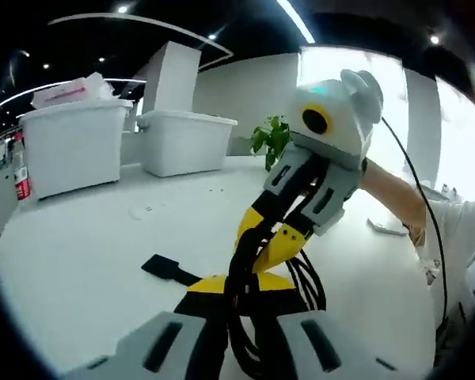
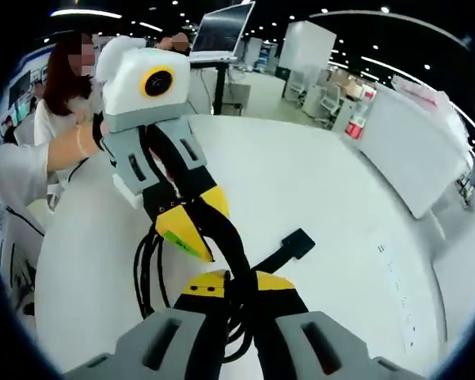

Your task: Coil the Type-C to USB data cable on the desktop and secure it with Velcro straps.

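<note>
Now cable [image 1: 245,277] betw both hand-held grippers

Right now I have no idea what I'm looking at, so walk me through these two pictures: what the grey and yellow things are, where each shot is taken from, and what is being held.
There is no robot here. A person holds a hand tool in each hand, each with two yellow-tipped jaws and a camera riding on it.

The left gripper view looks along the left gripper, whose jaws rise from the bottom; the right gripper reaches in from the right, and the white box with the round lens is part of it. The right gripper view is the reverse: its own jaws at the bottom, the left gripper coming in from the left.

Both grippers are closed on a bundle of black cable, looped into a coil and lifted above a white table. A black strap sticks out from the bundle. Two white bins and a small plant stand at the far edge.
</note>
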